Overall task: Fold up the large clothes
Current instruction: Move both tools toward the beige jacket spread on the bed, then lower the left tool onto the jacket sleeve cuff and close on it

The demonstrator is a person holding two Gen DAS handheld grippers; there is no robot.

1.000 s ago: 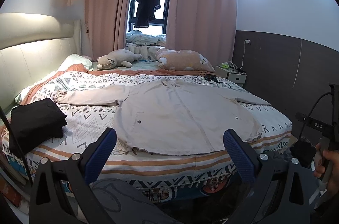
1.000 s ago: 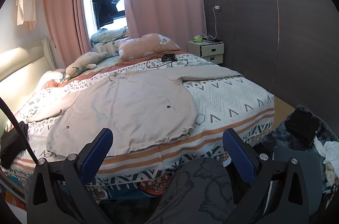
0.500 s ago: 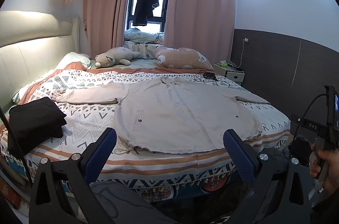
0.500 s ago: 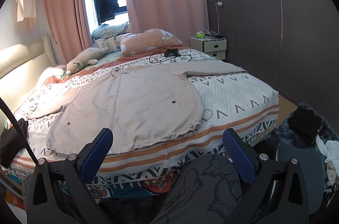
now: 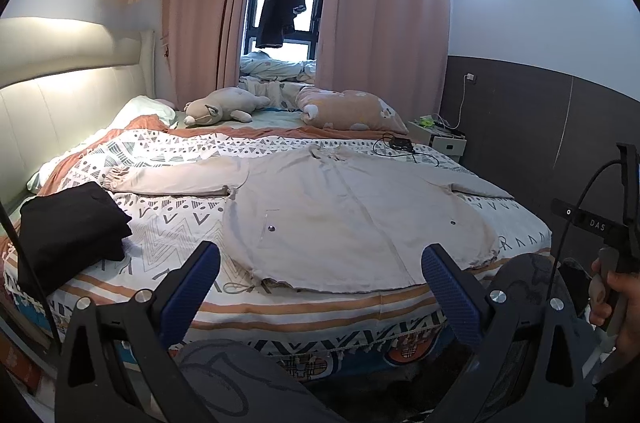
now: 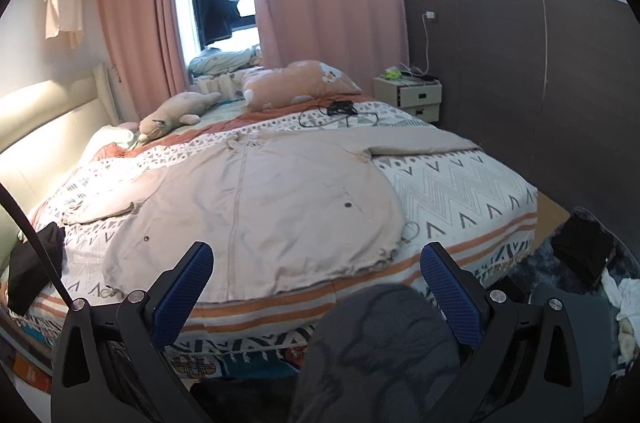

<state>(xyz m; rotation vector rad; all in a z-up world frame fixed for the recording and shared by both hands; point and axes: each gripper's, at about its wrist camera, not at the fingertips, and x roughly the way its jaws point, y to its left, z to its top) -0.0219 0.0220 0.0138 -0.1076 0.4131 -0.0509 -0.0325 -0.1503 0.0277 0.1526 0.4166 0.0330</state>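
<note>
This is a bedroom in a home. A big bed has a stuffed toy animal by the pink curtains, and a small nightstand stands beside it.

Beige coat, zigzag-patterned bedspread, pink curtains, seemingly black folded garment

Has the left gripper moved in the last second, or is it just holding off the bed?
Yes. The left gripper has edged forward toward the bed: the beige jacket and hanging dark coat sit slightly larger and further left.
</note>
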